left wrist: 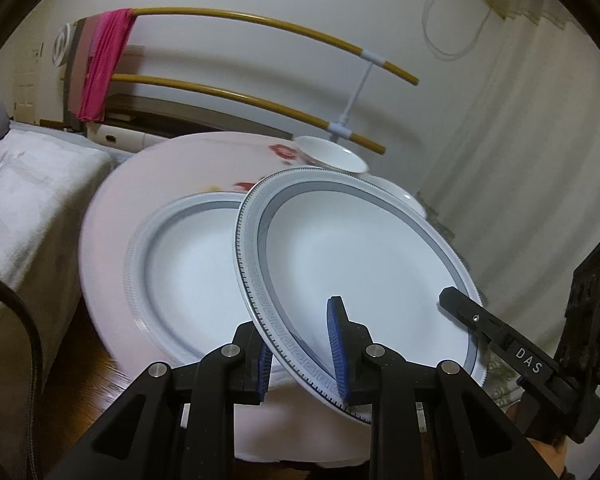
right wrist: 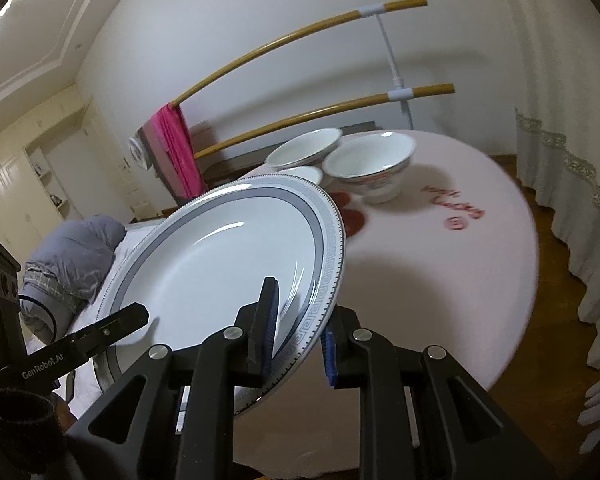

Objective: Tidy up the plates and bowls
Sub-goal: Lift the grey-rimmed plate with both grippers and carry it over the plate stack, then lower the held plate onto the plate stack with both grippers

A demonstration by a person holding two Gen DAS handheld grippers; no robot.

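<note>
A white plate with a grey patterned rim is held tilted above the round white table. My left gripper is shut on its near rim. My right gripper is shut on the same plate at its right rim; it shows in the left wrist view at the plate's right edge. A second matching plate lies flat on the table, partly under the held one. Three white bowls stand at the table's far side: a large one, another behind it and a small one.
A bed with white bedding and a grey pillow lies left of the table. A rack of yellow poles with a pink cloth stands behind. A lace-edged curtain hangs at the right over wooden floor.
</note>
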